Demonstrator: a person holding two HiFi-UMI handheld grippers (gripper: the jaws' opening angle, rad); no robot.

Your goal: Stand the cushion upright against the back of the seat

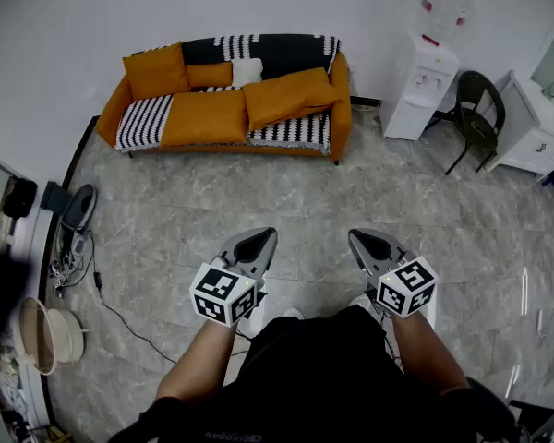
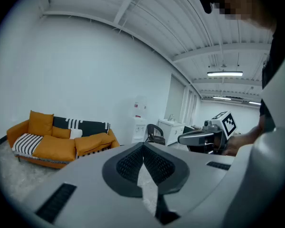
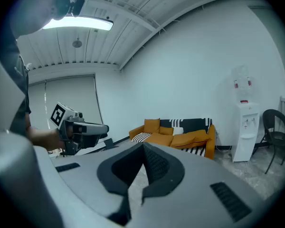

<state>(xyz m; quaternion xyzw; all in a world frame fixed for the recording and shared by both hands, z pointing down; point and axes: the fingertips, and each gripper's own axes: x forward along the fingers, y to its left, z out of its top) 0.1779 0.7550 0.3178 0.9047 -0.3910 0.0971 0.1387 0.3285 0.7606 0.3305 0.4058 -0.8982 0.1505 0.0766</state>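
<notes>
Floor [image 1: 286, 192]: bare tile runs ahead of the left tool [image 1: 257, 240] and right tool [image 1: 367, 243]. It is a long walk-up, and a misjudged stop could leave the tools low or short of the sofa.
Sofa [image 1: 343, 100]: well ahead of both tools, a little to the left. Nothing on it is within reach yet.
Throw [image 1: 143, 120]: striped, under the cushions. A pinch that goes too deep could catch it and drag it up.
Cushion [image 1: 291, 95]: orange, lying flat on the seat's right half, far ahead of the right tool; the task is not yet begun. A second cushion [image 1: 203, 116] lies flat just beside it, so the wrong one could get lifted. It looks soft, so it may fold from a one-corner grip or slump forward once let go.
Left tool: closed and empty, held in mid-air.
Right tool: closed and empty, beside the left. Arriving with the jaws together would only shove the cushion.
Cable [image 1: 120, 317]: on the floor behind and left of the left tool. It is off the path, so only a small trip risk.
</notes>
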